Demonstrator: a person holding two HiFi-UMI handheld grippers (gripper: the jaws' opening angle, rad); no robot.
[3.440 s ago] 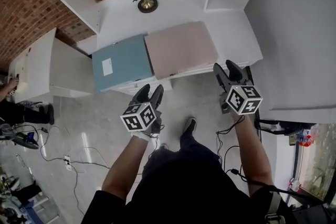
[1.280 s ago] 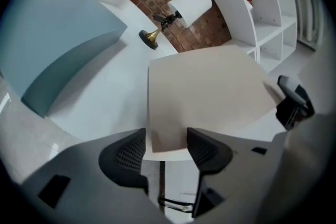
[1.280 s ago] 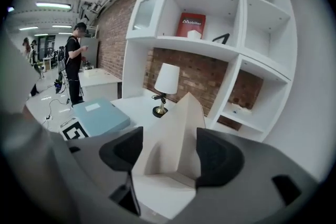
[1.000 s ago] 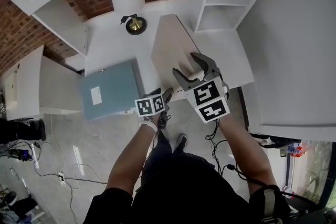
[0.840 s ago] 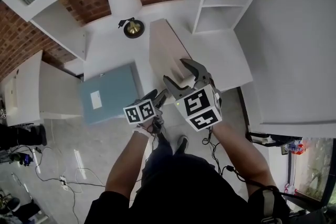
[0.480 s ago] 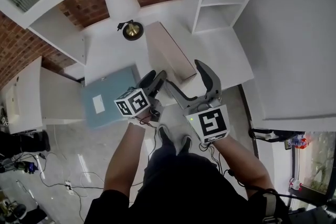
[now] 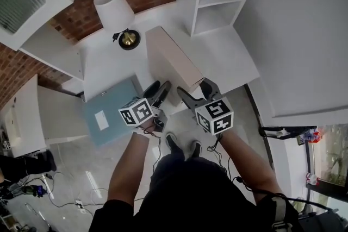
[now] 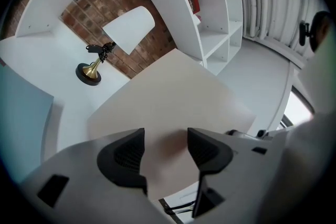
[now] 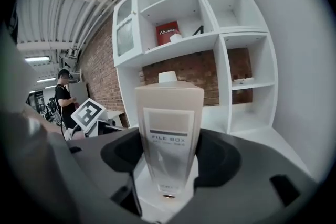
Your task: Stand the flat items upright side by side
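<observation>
**A:** Which step is this?

**B:** The first item is up. The beige file box [image 7: 173, 62], a slim rectangular case with a printed spine label, stands on its narrow edge on the white desk [image 7: 231, 60]. Its spine end is towards the person. The right gripper [image 7: 197, 93] straddles that spine. Its jaws have just been closing, and its own view shows the pads against both flanks with no gap, so it is pinching the box.

**A:** And the other one?

**B:** The left gripper [image 7: 157, 89] has its jaws spread and pinches nothing. They point at the box's broad side, just to that gripper's right. I can't tell whether the tips touch it.

**A:** What comes next?

**B:** I'd say settle the beige box and let go, then fetch the blue file box [image 7: 109, 111]. That one is a flat rectangular case with a white label, lying to the left of the left gripper. It needs one long edge lifted, then tipping upright alongside the beige one.

**A:** Is there room?

**B:** Yes. Bare desk runs ahead of the left gripper, between the two boxes, up to the white-shaded lamp with a brass base [image 7: 115, 11]. To the right of the right gripper the top is open as far as the white shelf unit [image 7: 215, 2].

**A:** Anything about the edges?

**B:** The blue box overhangs the desk's front edge. That gives a jaw room to get under it, but a pull could slide it off. The beige box's spine end is also near that edge, just ahead of the right gripper.
</observation>
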